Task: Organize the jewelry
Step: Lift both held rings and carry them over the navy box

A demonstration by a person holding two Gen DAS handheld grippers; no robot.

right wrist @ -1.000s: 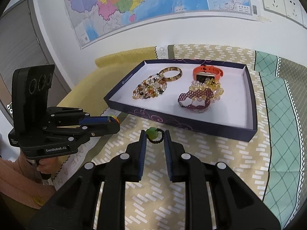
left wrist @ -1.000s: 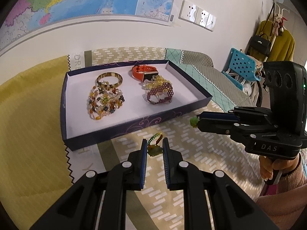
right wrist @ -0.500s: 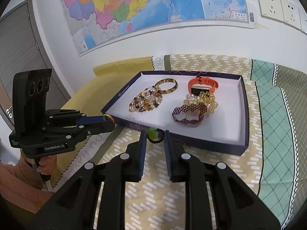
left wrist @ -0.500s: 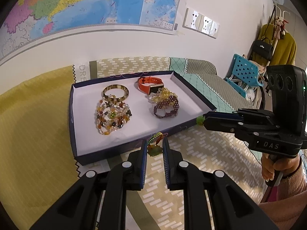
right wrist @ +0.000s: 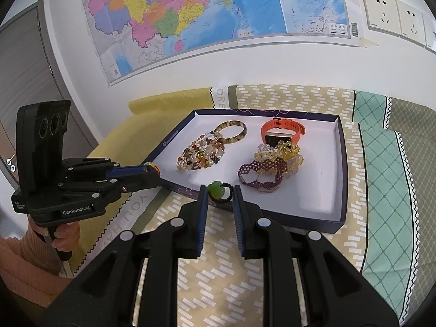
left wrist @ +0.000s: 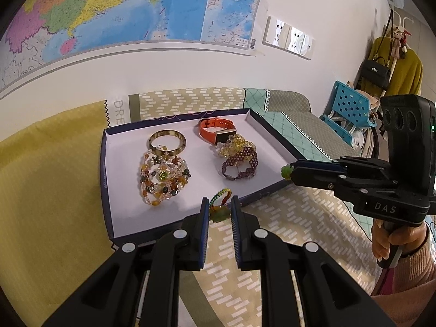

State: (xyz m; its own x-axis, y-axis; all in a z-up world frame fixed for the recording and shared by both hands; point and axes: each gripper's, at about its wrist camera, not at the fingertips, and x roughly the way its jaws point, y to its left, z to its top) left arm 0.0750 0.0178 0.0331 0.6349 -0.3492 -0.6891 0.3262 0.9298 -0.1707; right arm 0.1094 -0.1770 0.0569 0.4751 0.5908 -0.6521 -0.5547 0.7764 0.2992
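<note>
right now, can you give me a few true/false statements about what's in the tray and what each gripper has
1. The orange watch lies inside the tray. True.
2. The left gripper is empty. False: it is shut on a multicolour braided bracelet with a green charm.
3. The right gripper holds a black beaded bracelet with a green bead. True.
4. The tortoiseshell bangle lies on the cloth outside the tray. False: it sits inside the tray, near the far wall.
5. The purple beaded bracelet is in the tray. True.
6. Both held bracelets already rest on the tray floor. False: both are held in the grippers.
</note>
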